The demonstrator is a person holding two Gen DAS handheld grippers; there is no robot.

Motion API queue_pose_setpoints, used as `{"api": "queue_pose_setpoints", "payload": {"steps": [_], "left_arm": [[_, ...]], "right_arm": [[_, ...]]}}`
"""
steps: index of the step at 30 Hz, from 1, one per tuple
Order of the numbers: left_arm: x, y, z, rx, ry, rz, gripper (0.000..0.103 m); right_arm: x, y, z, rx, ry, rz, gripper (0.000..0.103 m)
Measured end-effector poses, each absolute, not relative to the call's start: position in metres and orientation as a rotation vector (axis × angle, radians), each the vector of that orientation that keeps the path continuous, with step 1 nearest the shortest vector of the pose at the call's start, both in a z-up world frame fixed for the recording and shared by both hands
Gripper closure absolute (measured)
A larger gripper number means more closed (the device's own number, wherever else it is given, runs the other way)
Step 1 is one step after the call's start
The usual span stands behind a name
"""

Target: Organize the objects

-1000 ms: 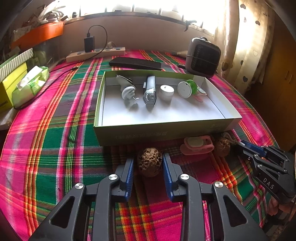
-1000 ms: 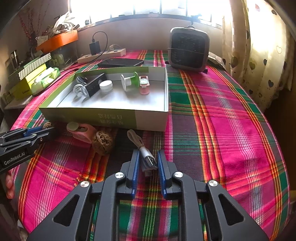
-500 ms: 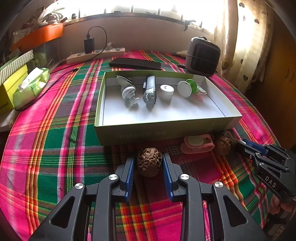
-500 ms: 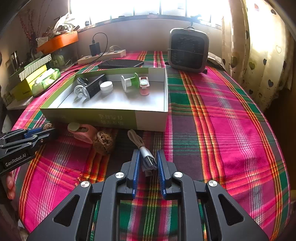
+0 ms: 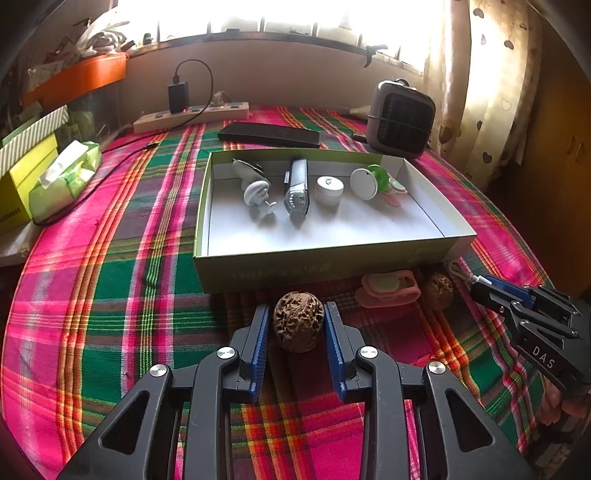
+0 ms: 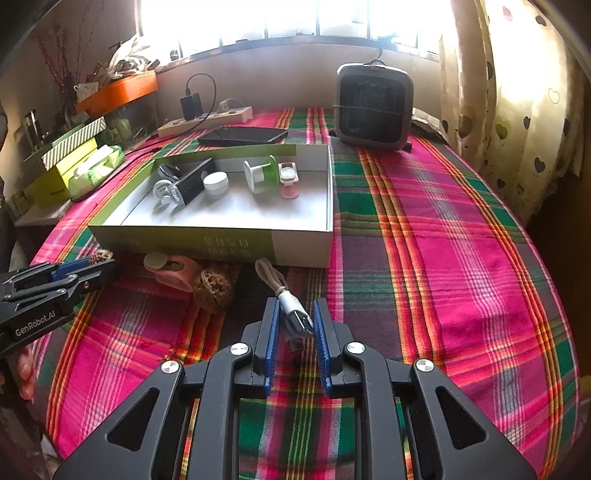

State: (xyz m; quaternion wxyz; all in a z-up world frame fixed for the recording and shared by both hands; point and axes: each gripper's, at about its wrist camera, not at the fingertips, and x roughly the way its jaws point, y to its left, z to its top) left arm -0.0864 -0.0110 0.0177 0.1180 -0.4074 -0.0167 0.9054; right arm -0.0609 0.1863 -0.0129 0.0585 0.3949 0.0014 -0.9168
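You have a table under a plaid cloth (image 6: 461,258) (pink, green, orange), backed by a bright window (image 6: 295,18) with a heart-print curtain (image 6: 517,110) at your right and a heater (image 6: 373,105) beneath.
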Motion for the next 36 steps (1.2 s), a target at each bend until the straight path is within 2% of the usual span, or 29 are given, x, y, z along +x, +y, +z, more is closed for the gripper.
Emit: {"api": "queue_pose_setpoints", "payload": {"steps": [36], "left_arm": [[-0.098, -0.017, 0.050, -1.094, -0.042, 2.702, 0.076]], "right_arm": [[-0.076, 0.182, 0.019, 1.087, 0.018, -2.796, 0.084]]}}
